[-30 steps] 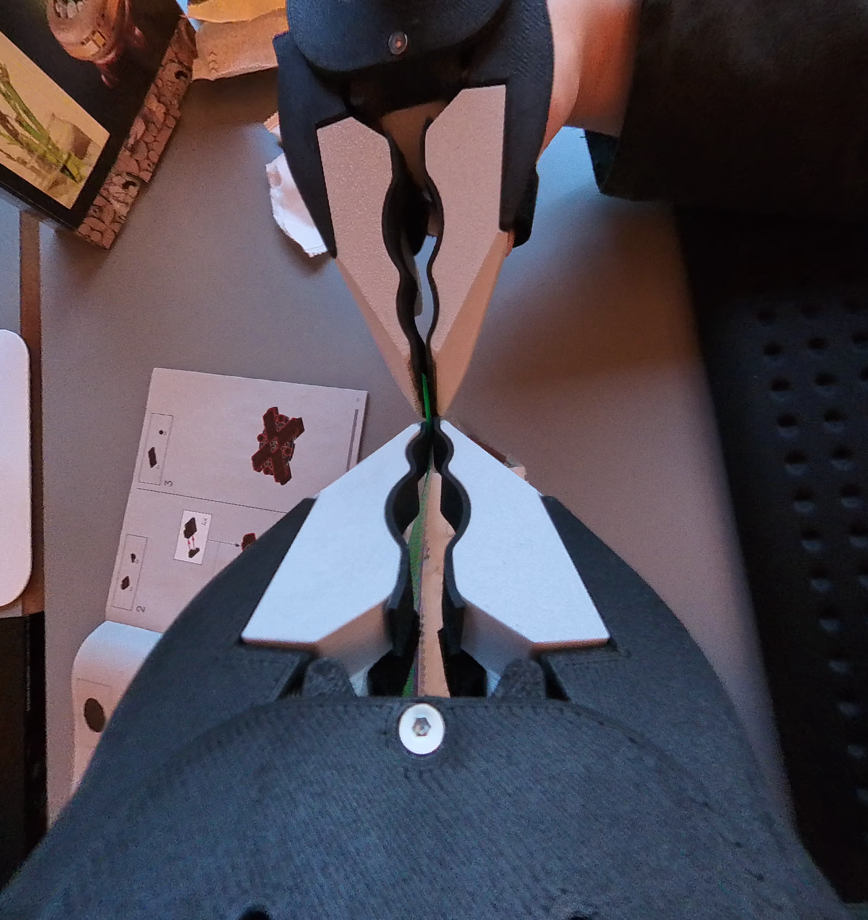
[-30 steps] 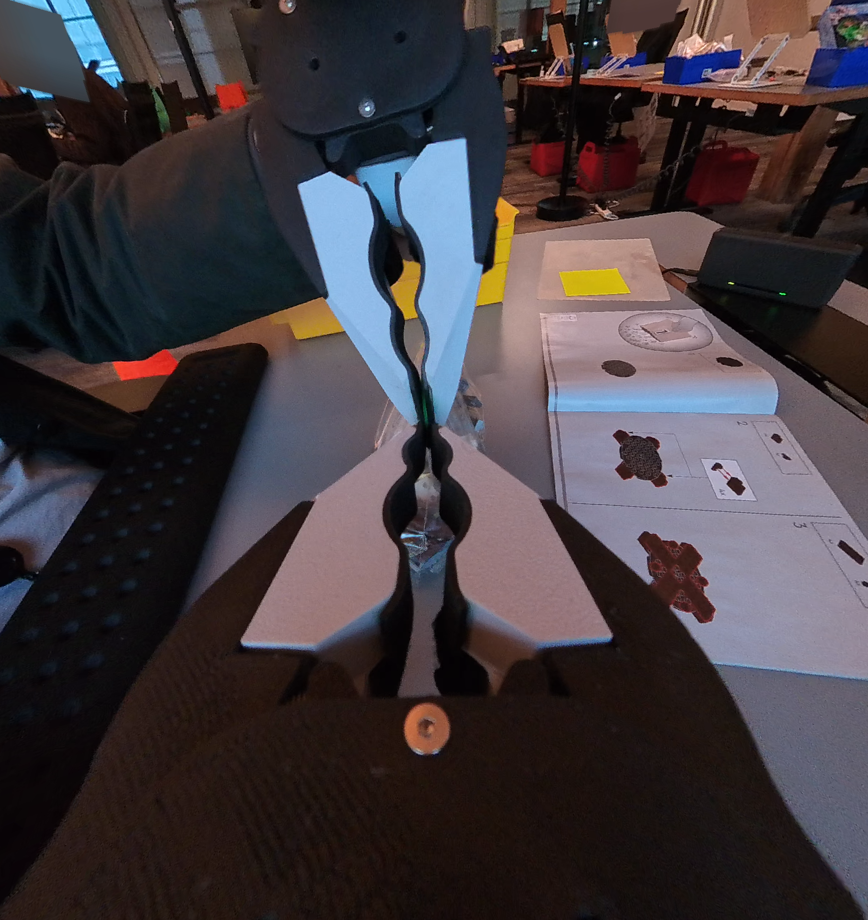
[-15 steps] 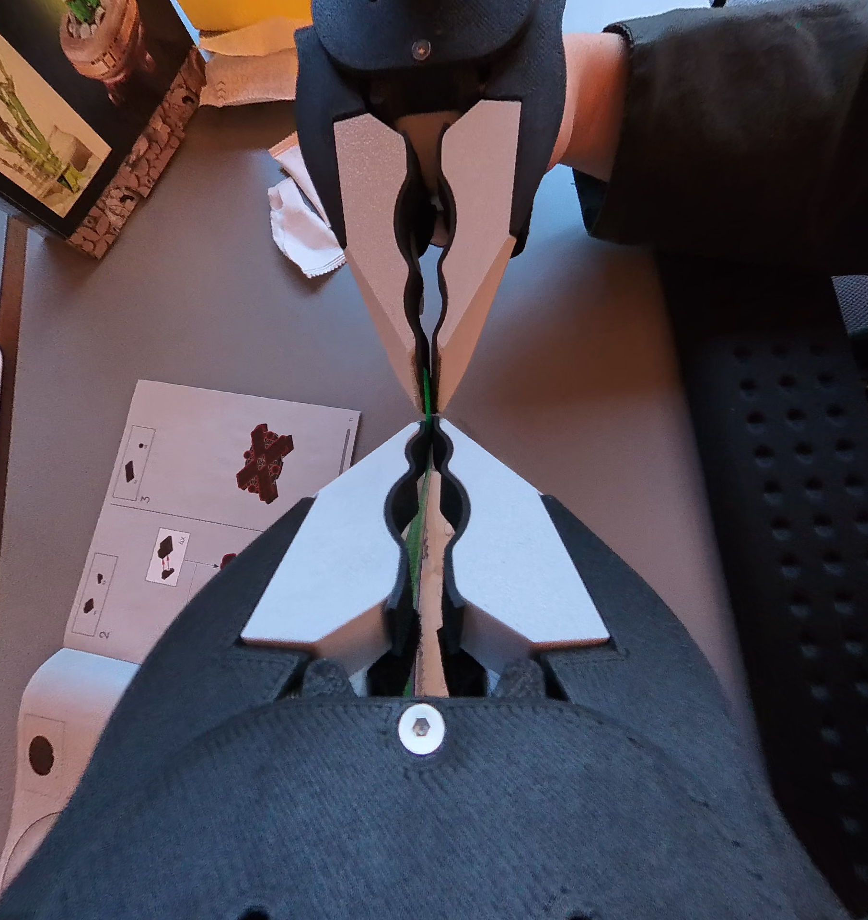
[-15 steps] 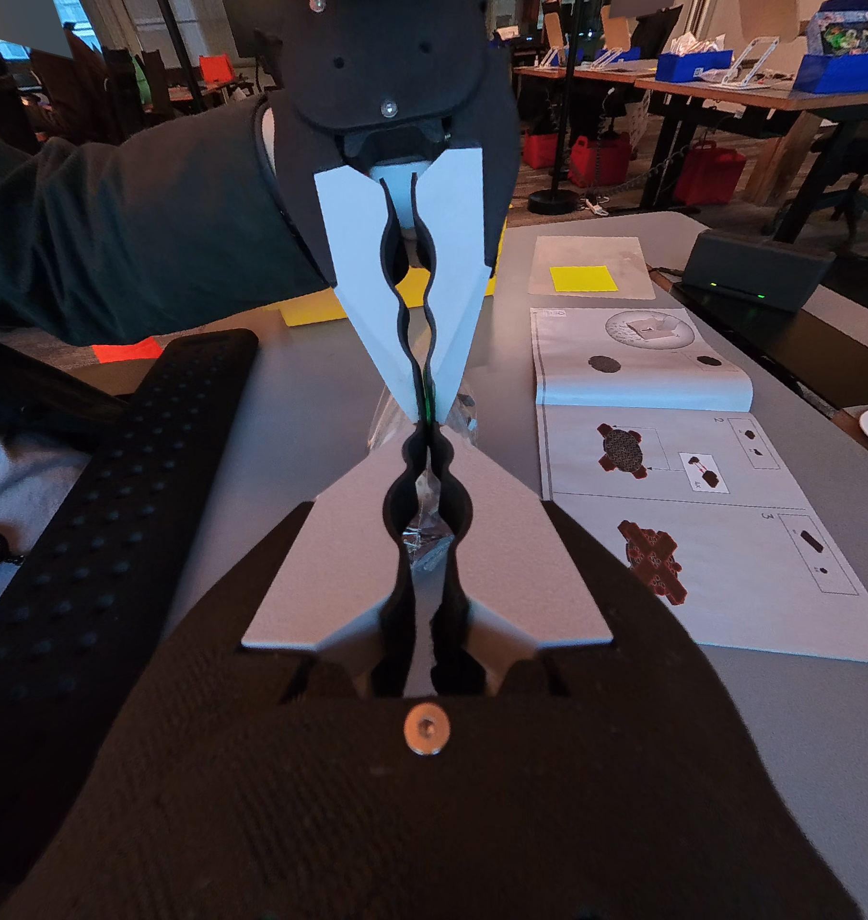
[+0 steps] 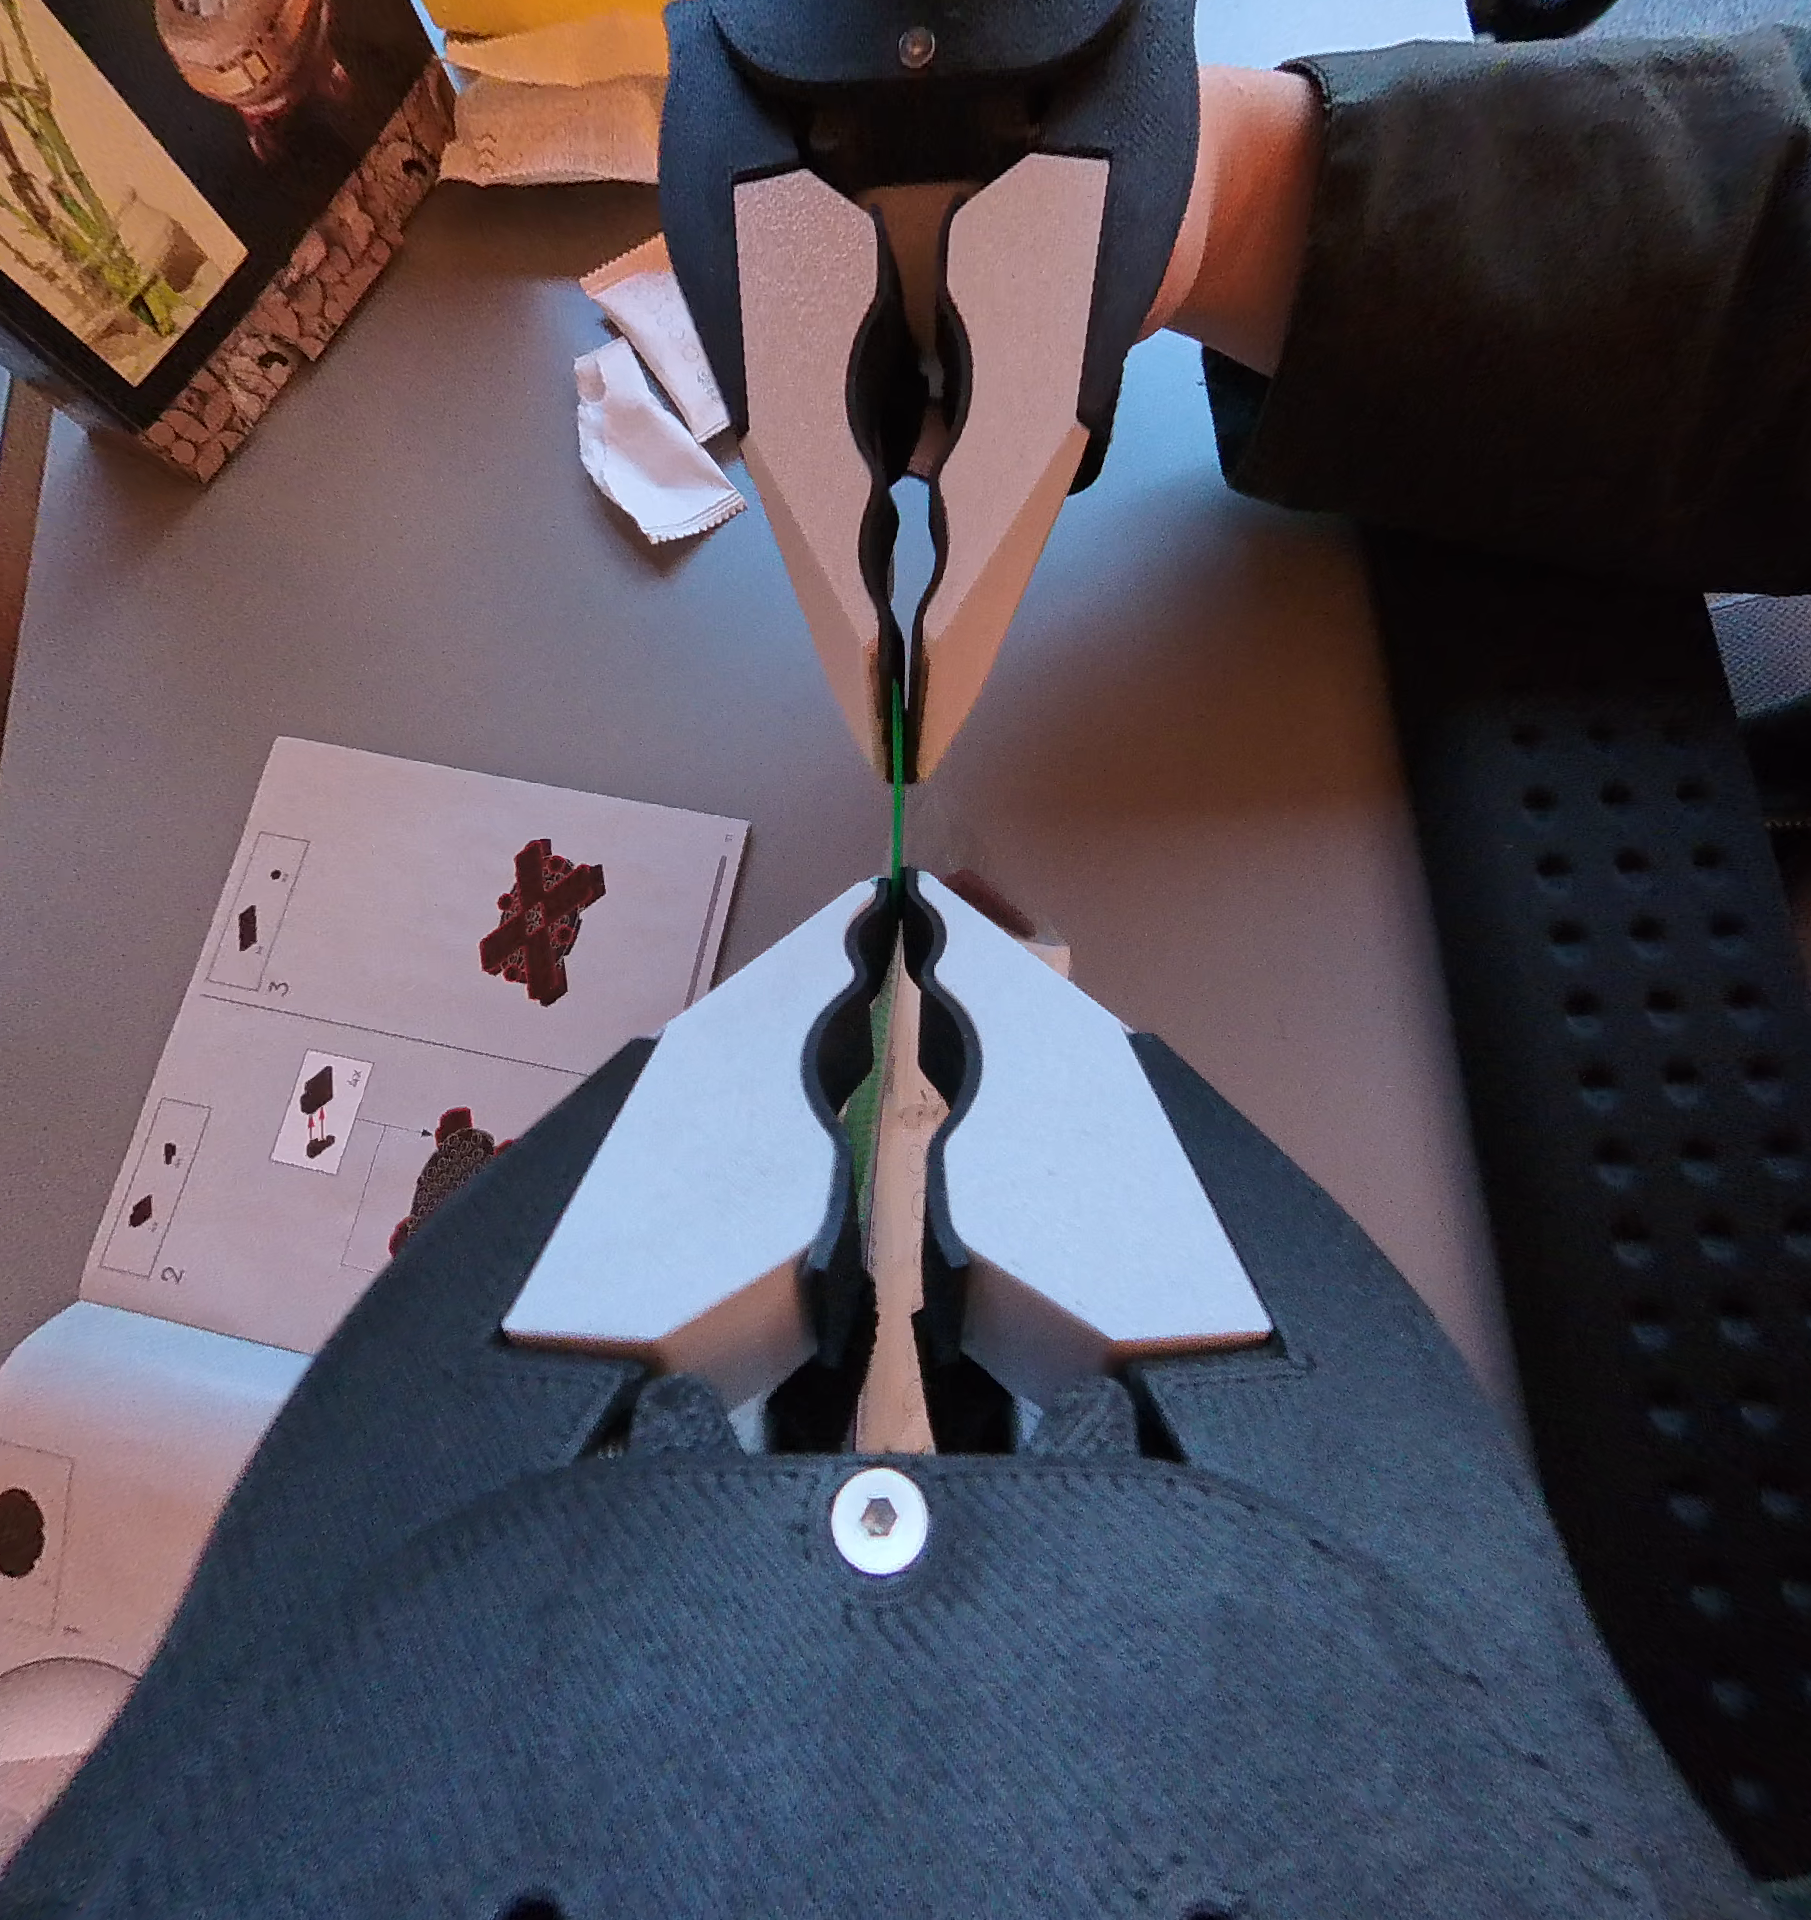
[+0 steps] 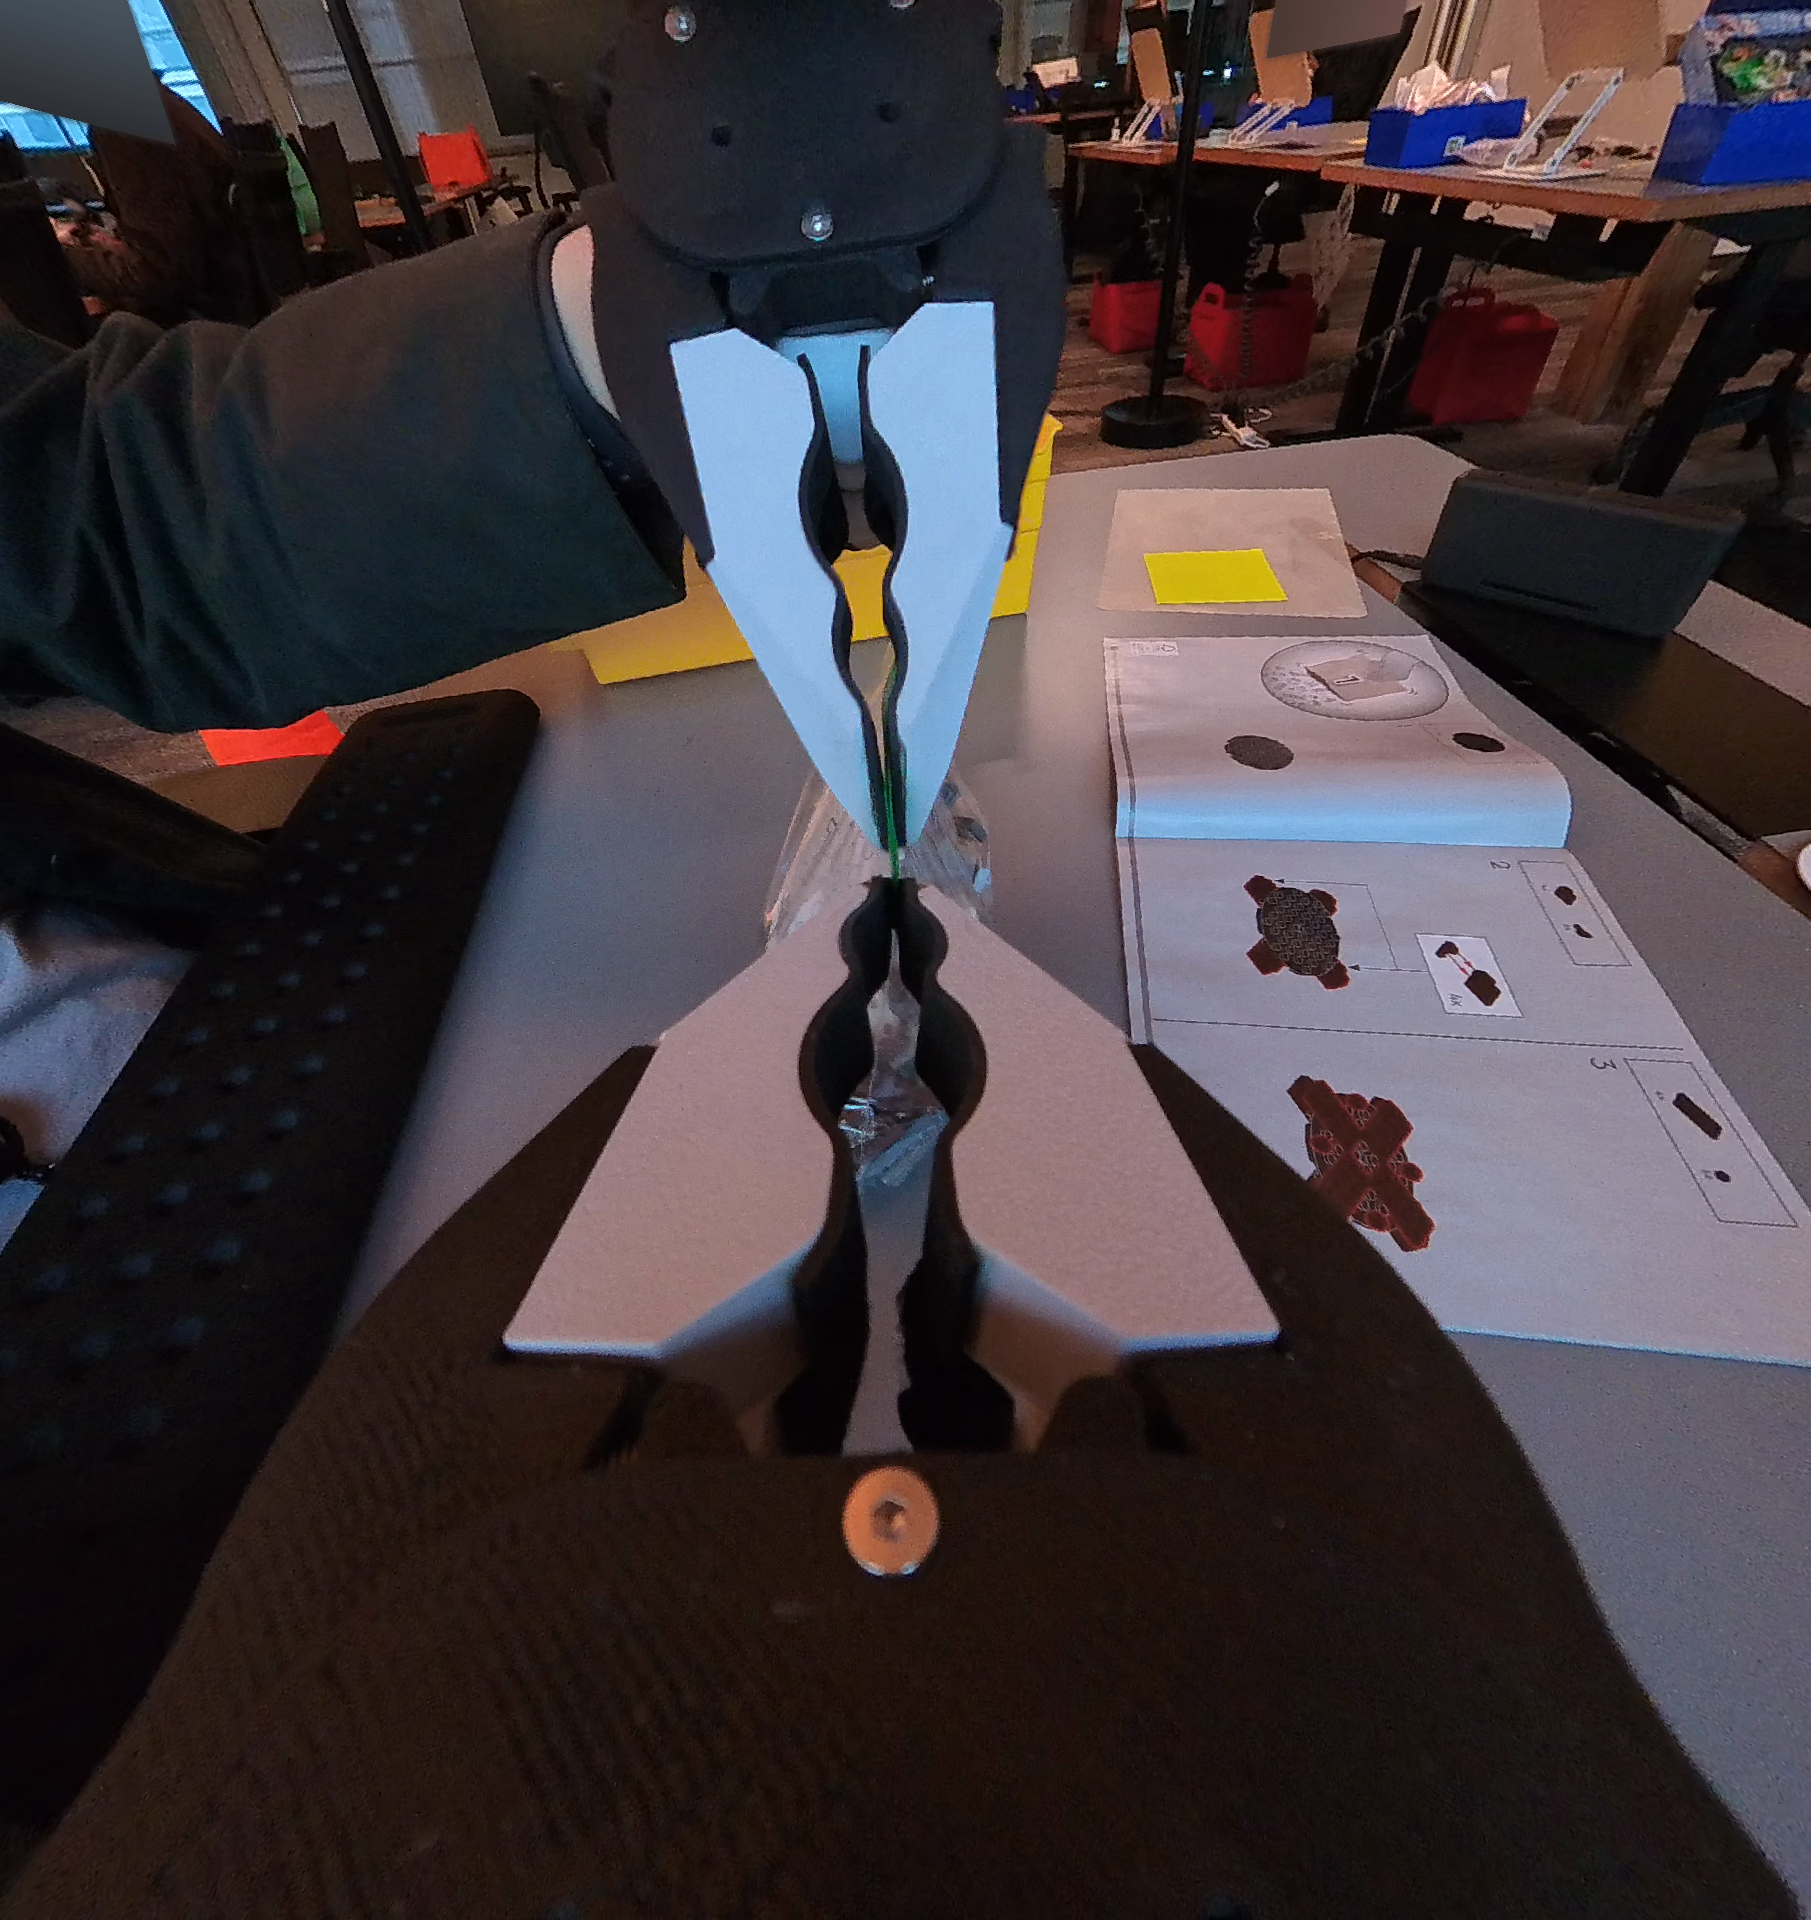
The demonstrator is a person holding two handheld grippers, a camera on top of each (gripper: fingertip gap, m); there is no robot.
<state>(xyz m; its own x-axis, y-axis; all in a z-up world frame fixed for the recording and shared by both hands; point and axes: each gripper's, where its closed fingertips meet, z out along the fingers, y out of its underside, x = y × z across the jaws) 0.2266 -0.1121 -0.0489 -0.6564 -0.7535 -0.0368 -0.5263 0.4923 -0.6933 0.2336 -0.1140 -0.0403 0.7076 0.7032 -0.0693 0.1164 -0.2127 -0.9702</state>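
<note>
Above a grey table (image 5: 444, 623), my two tongs meet tip to tip over the work surface. My left gripper (image 5: 899, 885) is pinched together on a thin green strip (image 5: 897, 821), which runs edge-on across the short gap into the tips of my right gripper (image 5: 899, 769), also pressed together on it. Seen from the right wrist view, the same green strip (image 6: 893, 831) shows between my right gripper (image 6: 893, 888) and my left gripper (image 6: 890, 821) facing it, with a crinkled clear plastic bag (image 6: 885, 1117) lying on the table just behind and below the tips. An open instruction booklet (image 6: 1503, 1039) with pictures of dark red brick pieces lies flat beside the grippers. Farther along the table sit a printed box (image 5: 153, 208) showing a plant, torn white paper packets (image 5: 652, 457), a yellow sticky note (image 6: 1213, 575) on a sheet, and a dark grey device (image 6: 1576, 545). A black perforated chair arm (image 6: 205, 1039) runs along the table's near edge, and dark sleeves (image 5: 1566, 260) cover my forearms.
</note>
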